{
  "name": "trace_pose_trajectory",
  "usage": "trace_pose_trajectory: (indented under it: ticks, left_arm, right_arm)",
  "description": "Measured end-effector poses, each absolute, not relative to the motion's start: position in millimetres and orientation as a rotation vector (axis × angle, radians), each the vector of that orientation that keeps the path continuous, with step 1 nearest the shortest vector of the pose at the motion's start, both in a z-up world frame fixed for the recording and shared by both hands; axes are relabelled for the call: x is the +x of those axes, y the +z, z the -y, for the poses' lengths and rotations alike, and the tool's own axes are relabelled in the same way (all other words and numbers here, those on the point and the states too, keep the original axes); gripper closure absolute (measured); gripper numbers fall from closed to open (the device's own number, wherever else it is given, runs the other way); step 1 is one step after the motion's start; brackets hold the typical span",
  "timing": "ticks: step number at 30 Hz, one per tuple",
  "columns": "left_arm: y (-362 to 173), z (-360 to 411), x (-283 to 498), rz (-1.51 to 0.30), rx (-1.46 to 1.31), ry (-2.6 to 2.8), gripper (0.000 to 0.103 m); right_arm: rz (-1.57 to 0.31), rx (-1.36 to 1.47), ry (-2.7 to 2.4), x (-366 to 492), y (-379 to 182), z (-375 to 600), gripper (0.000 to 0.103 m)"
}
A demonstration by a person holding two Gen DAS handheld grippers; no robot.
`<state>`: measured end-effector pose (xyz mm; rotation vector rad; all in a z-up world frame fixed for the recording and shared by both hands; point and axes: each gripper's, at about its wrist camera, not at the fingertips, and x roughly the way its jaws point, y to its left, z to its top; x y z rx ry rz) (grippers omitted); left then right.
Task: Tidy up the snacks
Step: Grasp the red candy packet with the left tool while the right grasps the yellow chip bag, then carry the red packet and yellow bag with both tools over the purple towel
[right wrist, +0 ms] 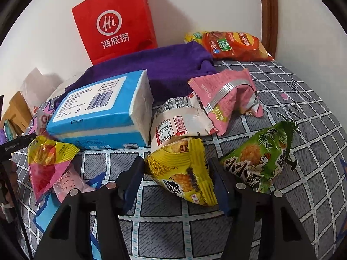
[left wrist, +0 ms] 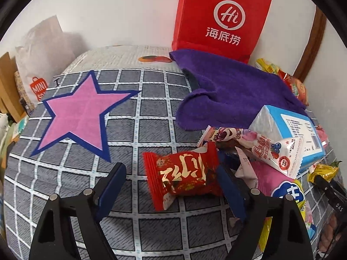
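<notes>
Two grippers over grey checked bedspread point(left wrist: 151, 117). Left gripper point(left wrist: 171, 179) spread, red snack packet point(left wrist: 184, 175) between fingers; right finger touches it, left finger apart. Right gripper point(right wrist: 175, 177) jaws close against yellow snack packet point(right wrist: 184, 171); whether they pinch it, cannot tell. One red paper bag point(right wrist: 115, 21), "Hi" logo with Chinese characters, stands at far edge against wall. One purple towel point(left wrist: 234, 91) before it. One blue tissue pack point(right wrist: 102, 112) with barcode. One green packet point(right wrist: 260, 158), one pink packet point(right wrist: 227, 93), one white "Lulu" packet point(left wrist: 271, 151). "MINI SO" bag point(left wrist: 38, 86) past left edge.
</notes>
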<state>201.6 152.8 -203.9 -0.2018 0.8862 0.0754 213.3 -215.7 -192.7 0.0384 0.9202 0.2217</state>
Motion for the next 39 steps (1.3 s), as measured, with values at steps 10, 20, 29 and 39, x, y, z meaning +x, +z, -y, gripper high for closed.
trace_pose_trajectory:
  ticks: [10, 20, 29, 39]
  left_arm:
    - [-206.1, -144.7, 199.5, -0.873, -0.194, 0.033, 0.045]
    - [-199.5, -147.2, 192.1, -0.847, -0.185, 0.031, 0.061]
    - [-179.6, -151.2, 169.4, -0.828, -0.166, 0.061, 0.063]
    - [-143.5, -152.6, 149.3, -0.776, -0.160, 0.080, 0.063]
  right_arm:
    - [-0.919, 0.018, 0.212, 211.7, -195.3, 213.2, 0.042]
    - [-0.913, 0.057, 0.222, 211.2, -193.4, 219.0, 0.045]
    - [-0.903, 0.057, 0.223, 199.7, -170.3, 219.8, 0.049]
    - [-0.845, 0.017, 0.239, 185.2, -129.5, 213.1, 0.050]
